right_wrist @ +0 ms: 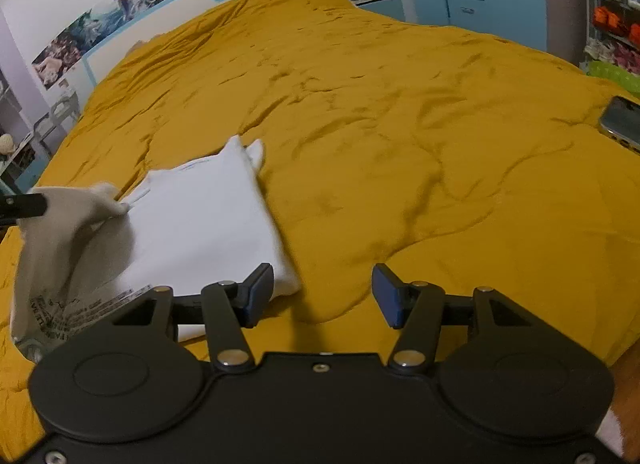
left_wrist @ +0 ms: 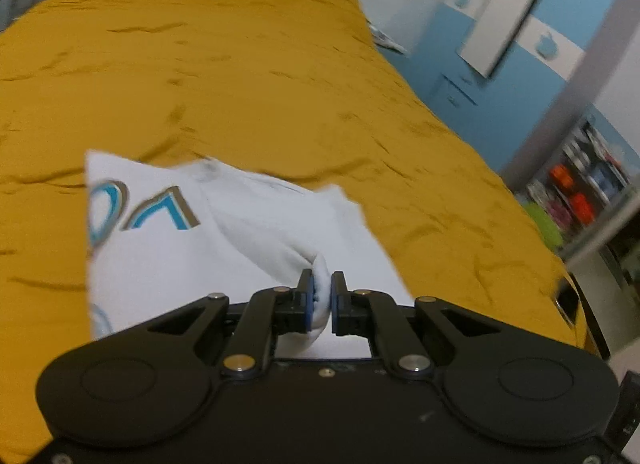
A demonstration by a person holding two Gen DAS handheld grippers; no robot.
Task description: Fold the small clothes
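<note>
- Between the pads of the left gripper (left_wrist: 321, 296) we see a bunched fold of the white garment (left_wrist: 248, 240); the jaws are clamped on it, and the rest trails ahead and to the left over the mustard bedspread (left_wrist: 240, 83).
- Ahead-left of the right gripper (right_wrist: 323, 296), whose jaws stand half open and hold nothing, we see the folded panel lying flat.
- We judge the cloth light, soft and limp; it drapes from any pinch, so hems and corners suit best.
- Its long axis runs away from the right tool, slanting leftward; the lifted flap (right_wrist: 68, 223) hangs off its left edge.
</note>
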